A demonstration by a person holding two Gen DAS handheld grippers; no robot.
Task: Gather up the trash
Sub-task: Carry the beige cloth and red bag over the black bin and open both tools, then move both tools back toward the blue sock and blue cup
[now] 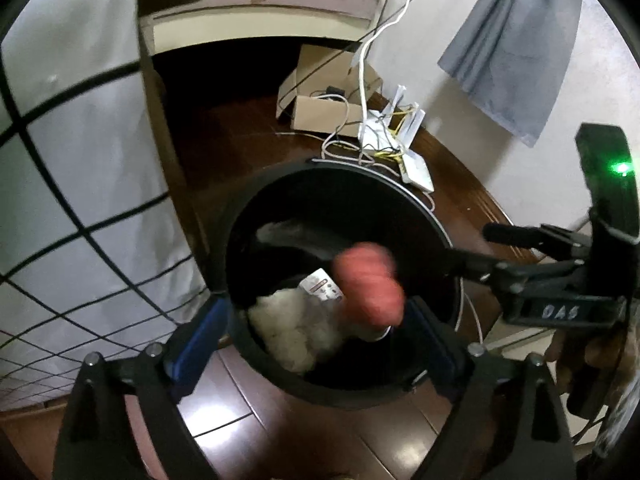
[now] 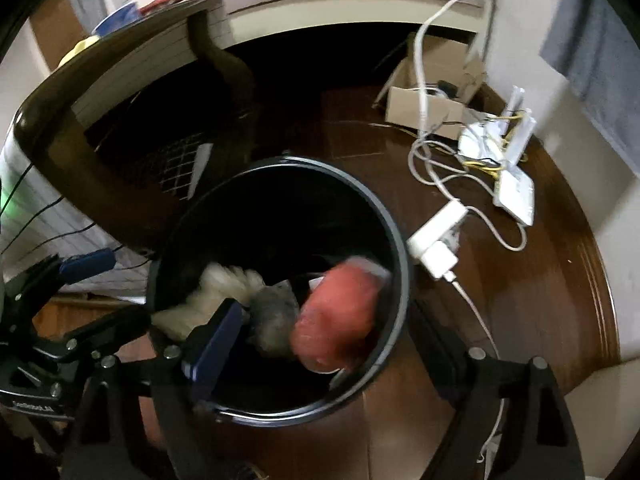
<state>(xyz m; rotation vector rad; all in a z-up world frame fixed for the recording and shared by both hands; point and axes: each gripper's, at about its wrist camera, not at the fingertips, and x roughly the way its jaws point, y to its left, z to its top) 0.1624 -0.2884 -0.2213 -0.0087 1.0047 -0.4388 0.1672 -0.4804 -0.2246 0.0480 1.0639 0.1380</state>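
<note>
A round black trash bin (image 1: 240, 248) stands on the dark wood floor; it also shows in the right wrist view (image 2: 400, 264). A blurred orange-red piece of trash (image 1: 368, 284) is in the air inside the bin's mouth, seen too in the right wrist view (image 2: 338, 316). White crumpled tissue (image 1: 292, 332) and a small printed packet (image 1: 324, 286) lie in the bin. My left gripper (image 1: 316, 340) is open, straddling the bin's near rim. My right gripper (image 2: 328, 356) is open above the bin, and it shows from the side in the left wrist view (image 1: 500, 248).
A white router (image 2: 516, 192), tangled cables (image 2: 432, 160), a white power adapter (image 2: 436, 240) and an open cardboard box (image 1: 320, 108) lie on the floor behind the bin. A bed with a grid-pattern sheet (image 1: 80, 160) is at left. A grey cloth (image 1: 516, 48) hangs at right.
</note>
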